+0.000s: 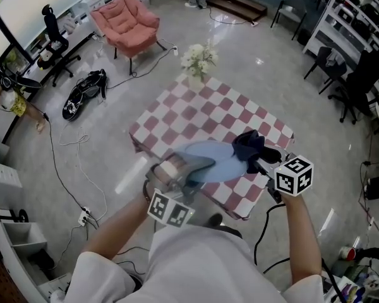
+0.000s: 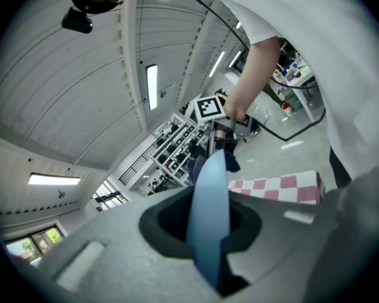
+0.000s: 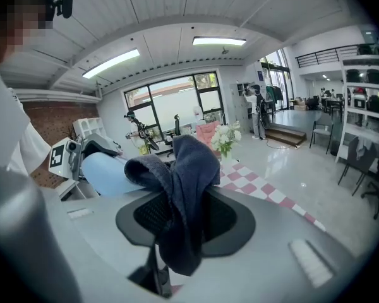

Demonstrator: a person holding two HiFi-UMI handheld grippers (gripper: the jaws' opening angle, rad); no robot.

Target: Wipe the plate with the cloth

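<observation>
Left gripper (image 1: 191, 168) of mine is working over the near part of the red-and-white checkered table (image 1: 189, 115), its jaws clamped on the rim of the pale blue plate (image 1: 220, 161). In the left gripper view the plate stands edge-on between them. I hold my right gripper (image 1: 258, 161) just beside it, squeezed tight on the dark blue cloth (image 1: 249, 144), which sits bunched at the plate's right end
</observation>
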